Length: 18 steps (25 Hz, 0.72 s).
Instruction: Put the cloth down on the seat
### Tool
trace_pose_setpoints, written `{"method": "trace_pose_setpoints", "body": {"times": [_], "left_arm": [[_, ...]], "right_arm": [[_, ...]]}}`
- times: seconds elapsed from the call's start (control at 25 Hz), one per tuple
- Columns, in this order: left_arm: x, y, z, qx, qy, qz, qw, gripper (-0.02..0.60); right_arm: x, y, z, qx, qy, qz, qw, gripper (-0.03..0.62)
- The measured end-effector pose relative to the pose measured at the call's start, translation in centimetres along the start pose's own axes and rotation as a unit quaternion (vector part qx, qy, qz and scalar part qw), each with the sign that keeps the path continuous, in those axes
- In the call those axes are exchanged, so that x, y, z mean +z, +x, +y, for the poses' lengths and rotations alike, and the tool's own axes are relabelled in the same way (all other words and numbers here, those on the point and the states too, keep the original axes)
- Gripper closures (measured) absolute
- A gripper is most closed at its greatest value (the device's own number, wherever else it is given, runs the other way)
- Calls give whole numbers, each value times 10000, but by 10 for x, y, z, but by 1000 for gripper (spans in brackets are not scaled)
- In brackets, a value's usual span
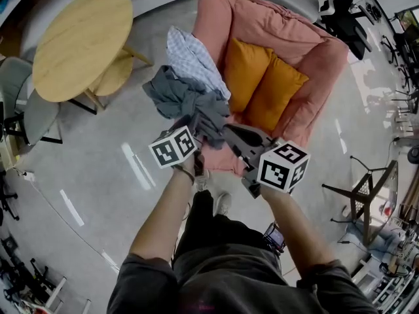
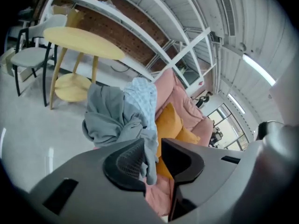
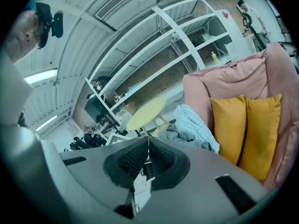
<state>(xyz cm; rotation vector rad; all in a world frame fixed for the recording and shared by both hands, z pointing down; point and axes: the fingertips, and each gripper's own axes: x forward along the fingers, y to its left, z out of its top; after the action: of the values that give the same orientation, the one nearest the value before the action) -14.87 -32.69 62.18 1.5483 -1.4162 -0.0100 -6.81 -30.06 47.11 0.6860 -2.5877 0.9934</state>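
A crumpled grey cloth point(image 1: 173, 93) lies on the left armrest of the pink armchair point(image 1: 262, 18), partly over a light checked cloth point(image 1: 190, 57). My left gripper point(image 1: 196, 122) is at the grey cloth's near edge. In the left gripper view a strip of the grey cloth point(image 2: 110, 115) hangs between the narrowly parted jaws of the left gripper point(image 2: 152, 141), against the left pad, with a thin gap to the right pad. My right gripper point(image 1: 224, 133) is just beside it, near the seat's front. In its own view the right gripper point(image 3: 148, 139) is shut with nothing in it.
Two orange cushions point(image 1: 262, 80) stand on the armchair's seat against its back. A round wooden table point(image 1: 78, 41) and a grey chair point(image 1: 26, 103) stand to the left. A dark folding frame point(image 1: 366, 188) stands at the right. Shelving lines the wall behind.
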Motion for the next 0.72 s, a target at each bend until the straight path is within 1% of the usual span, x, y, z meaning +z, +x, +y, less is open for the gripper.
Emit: {"method": "trace_pose_setpoints", "body": {"times": [0.08,0.16,0.2,0.36,0.44,0.56,0.72], "left_arm": [[2,-10,-13,-168,212,-22,9996,513],[5,-22,-26,-346,438,-64,9984,555],[7,-28,-34,-444,583,-90,9973,567],[17,-55,-63,-757,1310,-223,9882,572],[21,-64,-74,-846,1548,-263,9840,572],[23,-73,-86,-925,1672,-265,9812,572],[29,-82,-91,-938,1730,-240,9802,572]], "right_arm": [[5,-3,3,19,-14,-32,10000,579],[10,-6,7,41,-60,-74,9999,579],[13,-7,10,51,-82,-96,9999,579],[24,-9,15,89,-125,-168,9997,579],[28,-10,16,105,-130,-196,9997,579],[31,-14,19,129,-157,-222,9995,579],[35,-16,21,92,-234,-252,9994,579]]}}
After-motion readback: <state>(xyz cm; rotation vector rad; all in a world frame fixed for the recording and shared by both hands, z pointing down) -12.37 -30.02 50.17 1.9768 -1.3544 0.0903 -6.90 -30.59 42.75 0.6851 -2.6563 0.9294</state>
